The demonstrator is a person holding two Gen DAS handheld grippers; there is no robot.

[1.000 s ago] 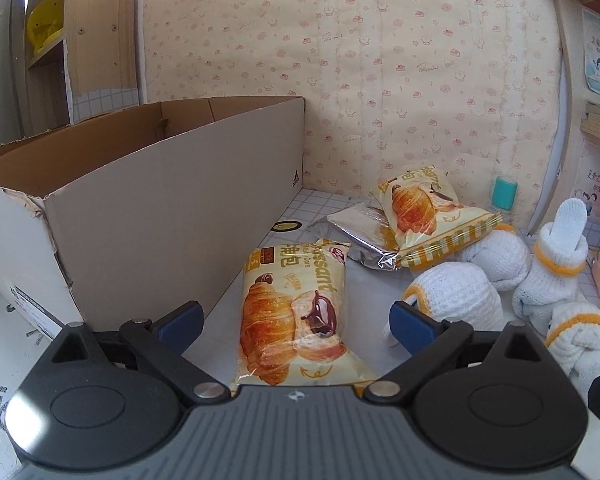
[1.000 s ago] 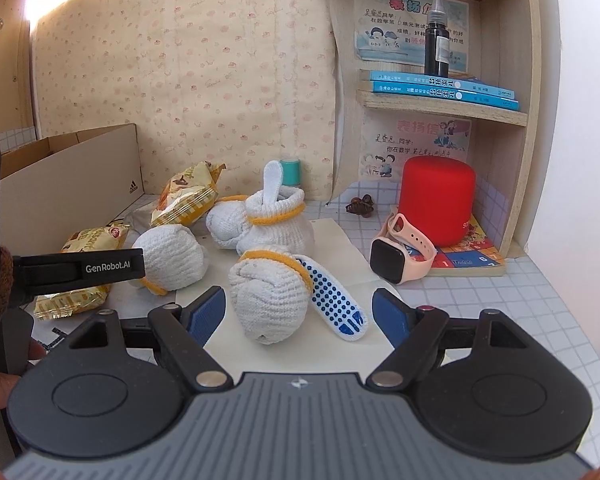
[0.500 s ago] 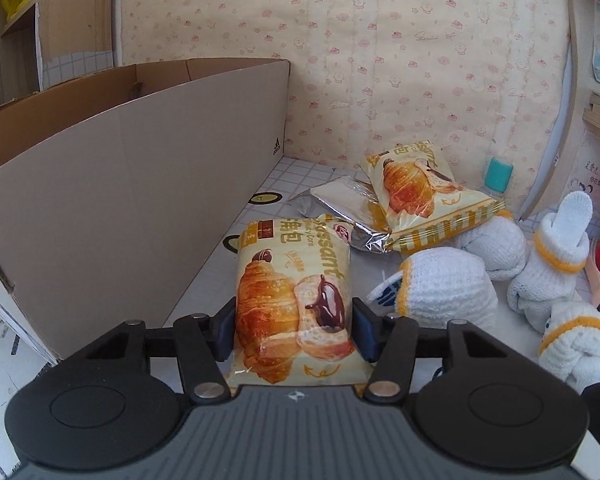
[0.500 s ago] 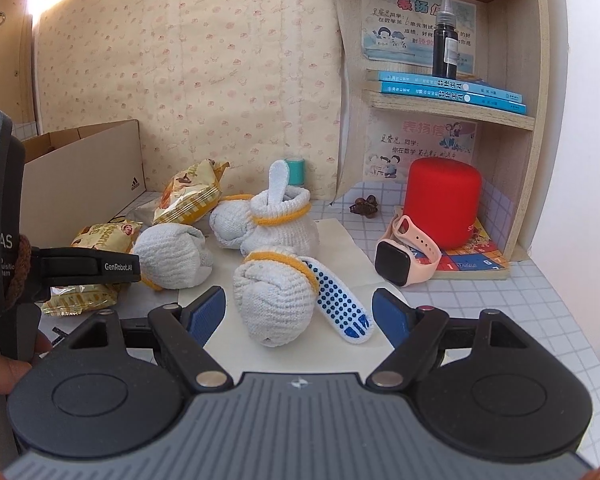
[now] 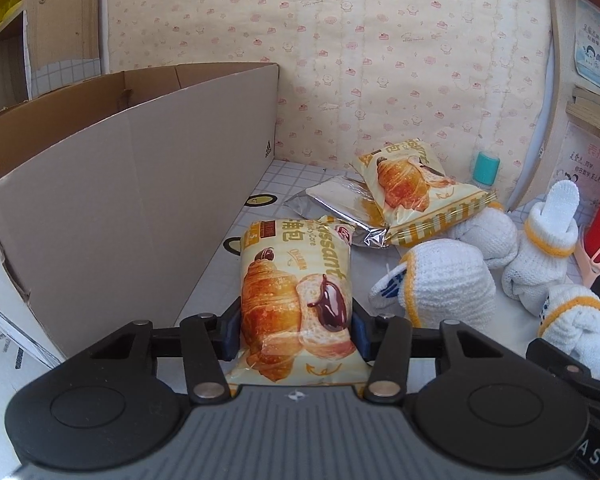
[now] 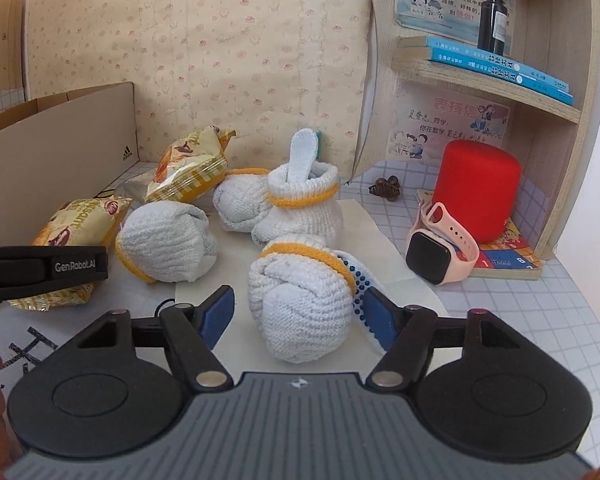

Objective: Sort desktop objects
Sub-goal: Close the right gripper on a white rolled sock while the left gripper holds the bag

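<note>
Yellow croissant packet (image 5: 296, 300): pinched by closing left hand-held gripper (image 5: 296, 330); squeeze gently.
White rolled sock (image 6: 300, 304): between closing right hand-held gripper (image 6: 300, 316) jaws, one pad apart; centre it.

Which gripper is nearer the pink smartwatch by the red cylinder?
Right. The right gripper straddles a balled sock, jaws closing, with the smartwatch just beyond it. The left gripper is further off, closing on a croissant packet.

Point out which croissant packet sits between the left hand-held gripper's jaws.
The nearer croissant packet, lying flat beside the cardboard box; the left hand-held gripper is closing on it. The other packet leans on a silver pouch farther back.
</note>
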